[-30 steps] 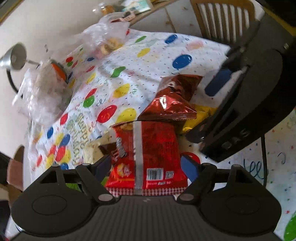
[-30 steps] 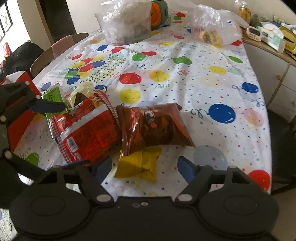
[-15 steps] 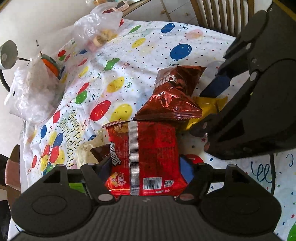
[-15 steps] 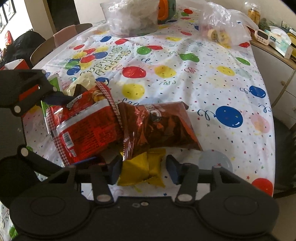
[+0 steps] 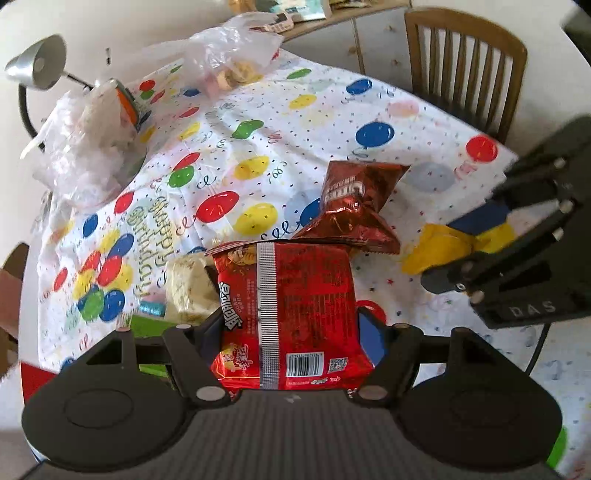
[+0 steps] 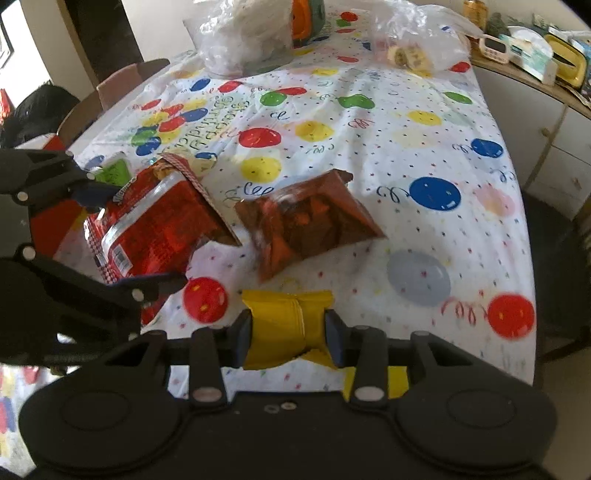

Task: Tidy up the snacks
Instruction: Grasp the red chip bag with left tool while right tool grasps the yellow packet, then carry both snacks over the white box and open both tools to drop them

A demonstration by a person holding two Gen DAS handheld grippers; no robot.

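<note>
- The left gripper (image 5: 290, 332) is seen at 6 o'clock in the left wrist view; its fingers (image 5: 212, 330) are set wide and pressed against both sides of the red snack bag (image 5: 291, 306), which is clamped between them with its barcode end nearest the camera.
- In the right wrist view the same red snack bag (image 6: 155, 229) is found at 9 o'clock, tilted, with the left gripper (image 6: 110, 240) closed around it from the left edge.
- The right gripper (image 6: 290, 332) is seen at 6 o'clock in its own view; its fingers (image 6: 242, 334) are drawn close together and clamped on the yellow packet (image 6: 284, 325), which is pinched and creased between them.
- In the left wrist view the yellow packet (image 5: 439, 247) is seen at 3 o'clock, one end gripped by the right gripper (image 5: 491, 225), the other end free; whether it touches the tablecloth (image 5: 229, 147) cannot be told.
- The brown snack bag (image 6: 306, 225) lies on the balloon-print tablecloth at the centre, just beyond the yellow packet and beside the red bag; in the left wrist view its near edge (image 5: 354, 210) is overlapped by the top of the red bag.
- A pale wrapped snack (image 5: 188, 288) lies just at 9 o'clock of the red bag; a green packet (image 5: 147, 326) is partly hidden below it.
- Clear plastic bags (image 6: 251, 33) are seen at 12 o'clock, at the far end of the table; a wooden chair (image 5: 465, 62) stands at 1 o'clock in the left wrist view.
</note>
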